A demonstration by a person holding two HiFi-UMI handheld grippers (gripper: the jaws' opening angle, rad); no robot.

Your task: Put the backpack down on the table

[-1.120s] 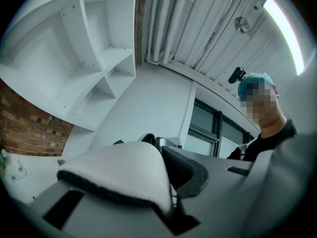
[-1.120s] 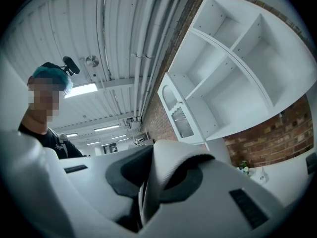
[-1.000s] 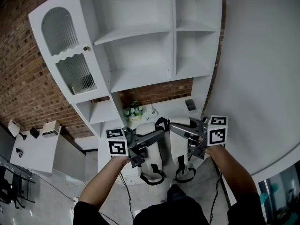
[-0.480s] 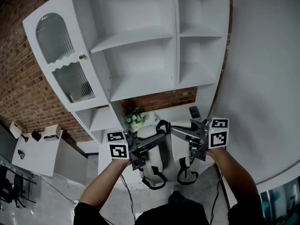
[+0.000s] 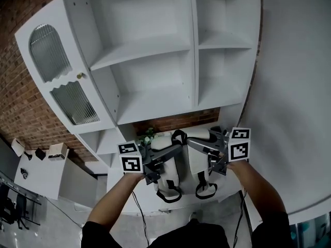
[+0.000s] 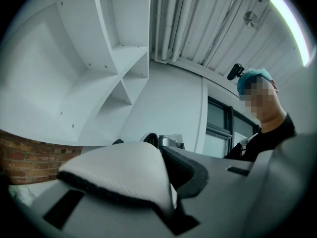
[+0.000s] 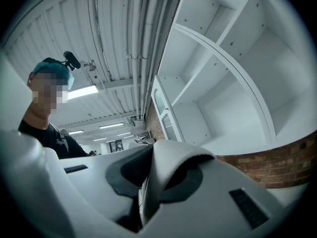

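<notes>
Head view shows your backpack (image 5: 166, 177) hanging between both grippers, over the white surface (image 5: 120, 187) below the shelves (image 5: 155, 61). Your left gripper (image 5: 177, 149) has its jaws nearly closed, clamped on one padded strap (image 6: 119, 175). Your right gripper (image 5: 191, 141) pinches the other strap (image 7: 171, 172) likewise. You cannot tell whether the backpack's bottom touches the surface.

Plant (image 5: 148, 137) partly behind backpack (image 5: 169, 175); details too small.

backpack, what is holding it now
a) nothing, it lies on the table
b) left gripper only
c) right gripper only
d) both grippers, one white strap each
d: the left gripper and right gripper are each shut on a white strap of the backpack.
</notes>
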